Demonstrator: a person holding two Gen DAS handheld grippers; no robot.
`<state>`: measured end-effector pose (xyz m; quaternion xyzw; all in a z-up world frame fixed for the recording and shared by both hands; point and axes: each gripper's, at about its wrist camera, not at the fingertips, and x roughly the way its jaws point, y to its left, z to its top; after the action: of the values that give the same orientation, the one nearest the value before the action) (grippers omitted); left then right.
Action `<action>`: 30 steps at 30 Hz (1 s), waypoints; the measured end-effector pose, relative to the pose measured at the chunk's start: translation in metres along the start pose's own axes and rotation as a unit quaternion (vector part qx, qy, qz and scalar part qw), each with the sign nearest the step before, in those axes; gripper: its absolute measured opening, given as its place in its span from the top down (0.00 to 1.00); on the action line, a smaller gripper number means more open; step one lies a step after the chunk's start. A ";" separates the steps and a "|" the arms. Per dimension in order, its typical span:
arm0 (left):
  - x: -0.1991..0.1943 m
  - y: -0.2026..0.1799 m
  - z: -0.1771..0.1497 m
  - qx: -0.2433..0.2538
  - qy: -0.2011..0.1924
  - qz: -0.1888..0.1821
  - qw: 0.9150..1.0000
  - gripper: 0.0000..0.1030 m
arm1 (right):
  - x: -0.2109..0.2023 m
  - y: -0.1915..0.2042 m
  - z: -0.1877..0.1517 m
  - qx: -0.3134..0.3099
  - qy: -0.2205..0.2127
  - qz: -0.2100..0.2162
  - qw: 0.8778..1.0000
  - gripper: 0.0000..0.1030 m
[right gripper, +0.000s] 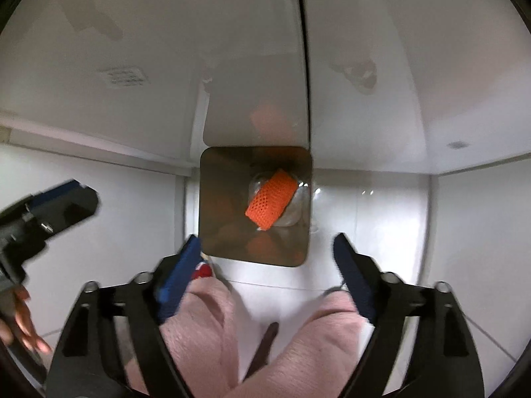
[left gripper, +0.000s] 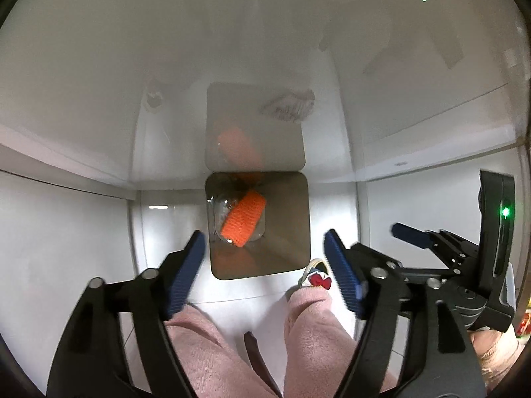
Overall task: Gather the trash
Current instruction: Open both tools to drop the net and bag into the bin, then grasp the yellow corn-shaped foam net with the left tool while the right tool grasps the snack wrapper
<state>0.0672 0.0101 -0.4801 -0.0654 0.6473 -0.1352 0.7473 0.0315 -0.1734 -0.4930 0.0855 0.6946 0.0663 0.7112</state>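
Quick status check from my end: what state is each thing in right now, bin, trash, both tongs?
Trash bin: open at the top, standing on the floor against the white wall.
Orange mesh sleeve: inside the bin, lying tilted on a clear plastic container.
Left tongs: open, empty, above the bin.
Right tongs: open, empty, above the bin.

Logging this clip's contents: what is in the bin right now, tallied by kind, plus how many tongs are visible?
Orange mesh piece: 1
Clear plastic container under it: 1
Bin: 1
Tongs, both open and empty: 2 (left tongs, right tongs)
Total: 5
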 end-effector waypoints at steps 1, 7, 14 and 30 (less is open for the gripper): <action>-0.013 -0.002 -0.001 -0.001 -0.010 -0.001 1.000 0.23 | -0.009 0.000 -0.001 -0.003 -0.004 -0.002 1.000 0.13; -0.069 -0.013 -0.015 0.025 -0.053 0.019 0.998 0.09 | -0.077 0.003 -0.010 -0.017 -0.047 0.010 0.999 0.08; -0.141 -0.030 -0.013 0.035 -0.111 0.036 0.993 0.08 | -0.174 0.005 -0.006 -0.025 -0.130 0.016 0.991 0.04; -0.276 -0.081 0.080 0.075 -0.241 0.034 0.967 0.08 | -0.306 -0.029 0.069 0.035 -0.270 0.027 0.962 0.04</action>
<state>0.1020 0.0054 -0.1838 -0.0177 0.4379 -0.1383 0.8881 0.0915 -0.2693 -0.1992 0.1441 0.4757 0.0352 0.8670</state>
